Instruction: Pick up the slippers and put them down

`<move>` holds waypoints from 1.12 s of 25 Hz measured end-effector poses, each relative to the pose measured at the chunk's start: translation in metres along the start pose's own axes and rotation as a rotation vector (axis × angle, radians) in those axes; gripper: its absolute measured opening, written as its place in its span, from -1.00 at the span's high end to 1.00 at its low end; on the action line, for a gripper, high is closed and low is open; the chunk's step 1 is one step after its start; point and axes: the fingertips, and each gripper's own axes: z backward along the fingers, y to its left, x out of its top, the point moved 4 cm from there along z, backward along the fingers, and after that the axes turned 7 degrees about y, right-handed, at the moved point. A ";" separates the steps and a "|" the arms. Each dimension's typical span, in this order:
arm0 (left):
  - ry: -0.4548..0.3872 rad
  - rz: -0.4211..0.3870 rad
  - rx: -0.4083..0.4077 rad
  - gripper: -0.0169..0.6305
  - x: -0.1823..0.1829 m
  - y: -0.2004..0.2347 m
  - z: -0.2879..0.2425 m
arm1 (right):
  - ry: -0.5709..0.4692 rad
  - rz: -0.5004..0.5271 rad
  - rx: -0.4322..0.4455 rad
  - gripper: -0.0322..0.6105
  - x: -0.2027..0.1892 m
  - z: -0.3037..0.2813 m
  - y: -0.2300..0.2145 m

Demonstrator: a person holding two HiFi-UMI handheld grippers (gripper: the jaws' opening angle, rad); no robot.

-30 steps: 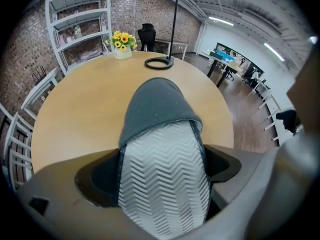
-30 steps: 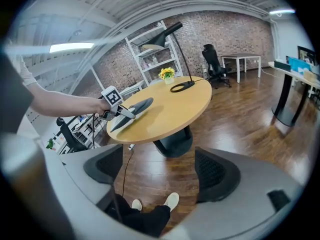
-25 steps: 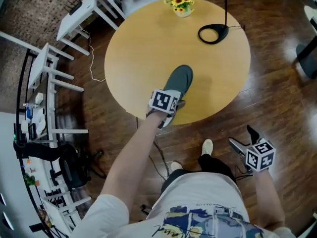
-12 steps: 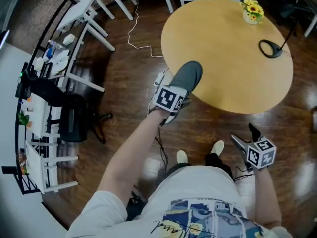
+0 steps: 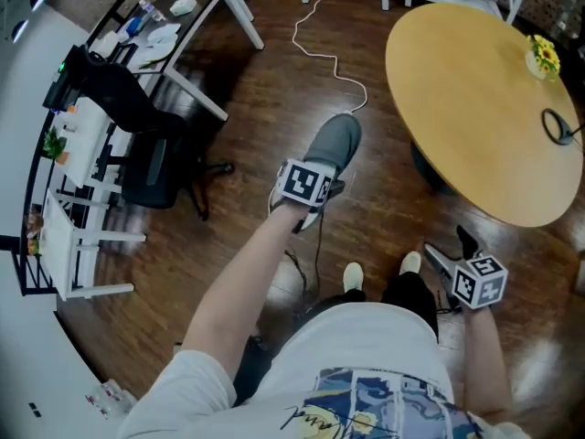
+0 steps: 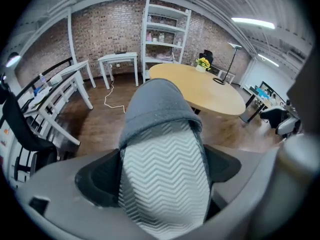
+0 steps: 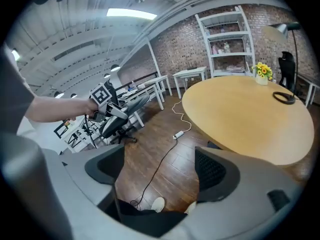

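Grey fabric slipper (image 5: pixel 333 144), carried in the air by the left gripper (image 5: pixel 313 198), whose jaws are clamped on either side of its heel end. The slipper's long axis runs straight on from the jaws, toe pointing away from the person toward about 1 o'clock in the head view. In the left gripper view its pale zigzag-ribbed sole faces the camera and fills the space between the jaws.

The slipper hangs over dark wooden floor (image 5: pixel 265 90), not over the round tan table (image 5: pixel 475 108), which lies off toward 2 o'clock, apart from the toe. A black office chair (image 5: pixel 151 167) stands at about 9 o'clock, well apart.

The right gripper (image 5: pixel 454 256) is low at the person's side, around 5 o'clock from the slipper, jaws spread with only floor and the person's own feet showing between them.

Judged from this, setting the slipper down falls to the left hand alone: either straight down to the floor, or a swing toward 2 o'clock to reach the table.
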 end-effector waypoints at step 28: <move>0.218 0.462 -0.035 -0.63 -0.135 0.170 -0.652 | 0.207 -0.292 0.146 -0.41 -0.078 -0.599 -0.172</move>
